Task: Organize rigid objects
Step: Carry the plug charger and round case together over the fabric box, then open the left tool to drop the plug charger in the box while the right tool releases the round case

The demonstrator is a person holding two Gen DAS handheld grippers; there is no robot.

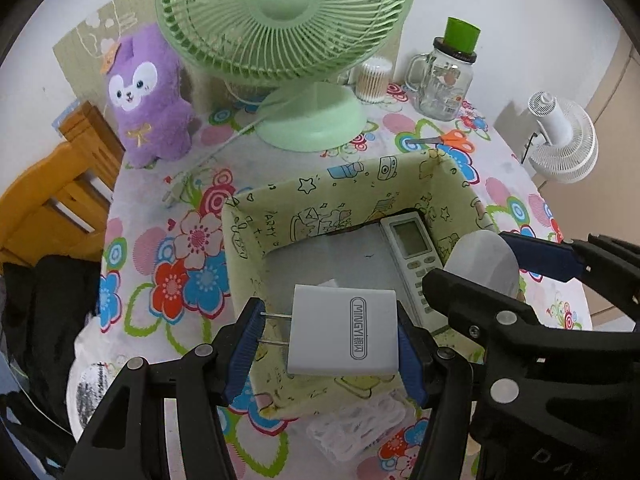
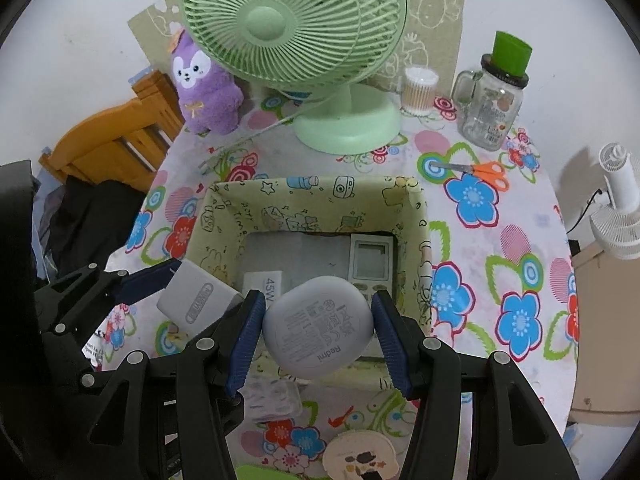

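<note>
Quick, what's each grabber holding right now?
Left gripper: shut on the white charger, over the box.
Right gripper: shut on the grey earbud case, over the same box.

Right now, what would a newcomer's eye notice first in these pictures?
The big green fan at the table's back, beside a purple plush toy. Nearer, each tongs holds something above the patterned fabric box: the left tongs a white charger, the right tongs a grey earbud case.
</note>
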